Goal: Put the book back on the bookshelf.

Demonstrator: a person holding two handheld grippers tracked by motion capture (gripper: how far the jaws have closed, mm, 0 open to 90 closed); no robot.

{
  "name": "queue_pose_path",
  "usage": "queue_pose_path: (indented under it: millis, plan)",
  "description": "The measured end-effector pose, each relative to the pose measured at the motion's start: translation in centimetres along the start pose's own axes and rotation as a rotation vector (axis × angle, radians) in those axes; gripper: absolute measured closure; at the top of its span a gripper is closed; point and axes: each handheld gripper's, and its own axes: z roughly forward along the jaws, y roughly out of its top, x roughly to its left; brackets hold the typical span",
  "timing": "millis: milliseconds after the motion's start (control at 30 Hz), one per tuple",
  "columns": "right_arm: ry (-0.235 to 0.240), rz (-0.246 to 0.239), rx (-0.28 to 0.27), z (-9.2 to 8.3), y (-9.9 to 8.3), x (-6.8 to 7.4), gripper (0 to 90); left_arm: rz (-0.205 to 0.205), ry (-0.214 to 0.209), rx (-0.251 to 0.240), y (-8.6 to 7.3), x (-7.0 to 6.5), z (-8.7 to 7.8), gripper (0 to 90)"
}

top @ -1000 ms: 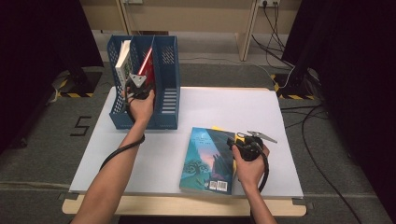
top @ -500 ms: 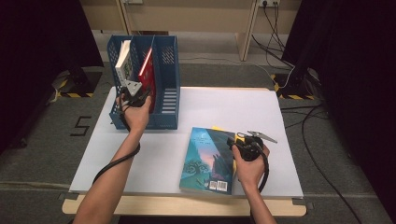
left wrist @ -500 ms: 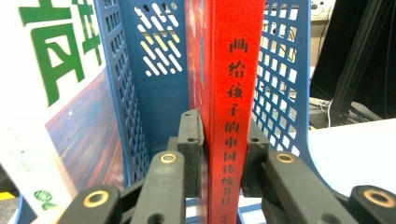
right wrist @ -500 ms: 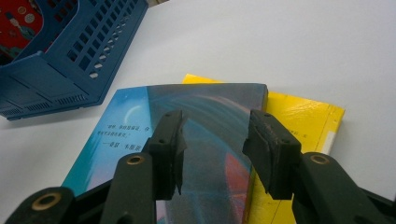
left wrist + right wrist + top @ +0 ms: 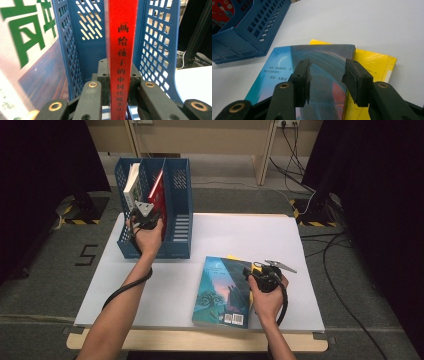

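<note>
Left gripper view shows the left gripper [image 5: 120, 87] clamped on the spine of a red book [image 5: 121, 50], one jaw pressed to each side of it. Its jaws have just been closing on that spine. That book stands upright straight ahead of the jaws, inside a blue file rack [image 5: 155, 45] whose perforated walls rise close on both sides. Beyond the wall on one side, a white book with green letters [image 5: 22, 37] leans in the neighbouring slot.

From the high view, the same gripper [image 5: 145, 215] sits at the near end of the rack [image 5: 180, 190], with the red book [image 5: 159, 195] ahead of it.

Nearer the person, the right gripper [image 5: 327, 82] hangs with its jaws apart, holding nothing. Just under and ahead of them lies a blue book [image 5: 322, 65] flat on the white table [image 5: 362, 22], resting on top of a yellow book [image 5: 372, 65] that sticks out beyond one jaw. Farther off stands the corner of the rack [image 5: 244, 37].
</note>
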Motion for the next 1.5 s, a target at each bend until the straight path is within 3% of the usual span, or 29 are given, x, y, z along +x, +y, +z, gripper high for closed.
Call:
queue_pose_path:
  millis: [1267, 1500]
  plan:
    - [-0.004, -0.002, 0.003, 0.0, 0.0, -0.1, 56.5, 0.021, -0.007, 0.033, 1.1, -0.5, 2.5, 74.9]
    - [-0.003, -0.001, 0.002, 0.0, 0.1, -0.1, 56.3, 0.014, -0.03, 0.028, 1.1, -0.2, 2.5, 72.8]
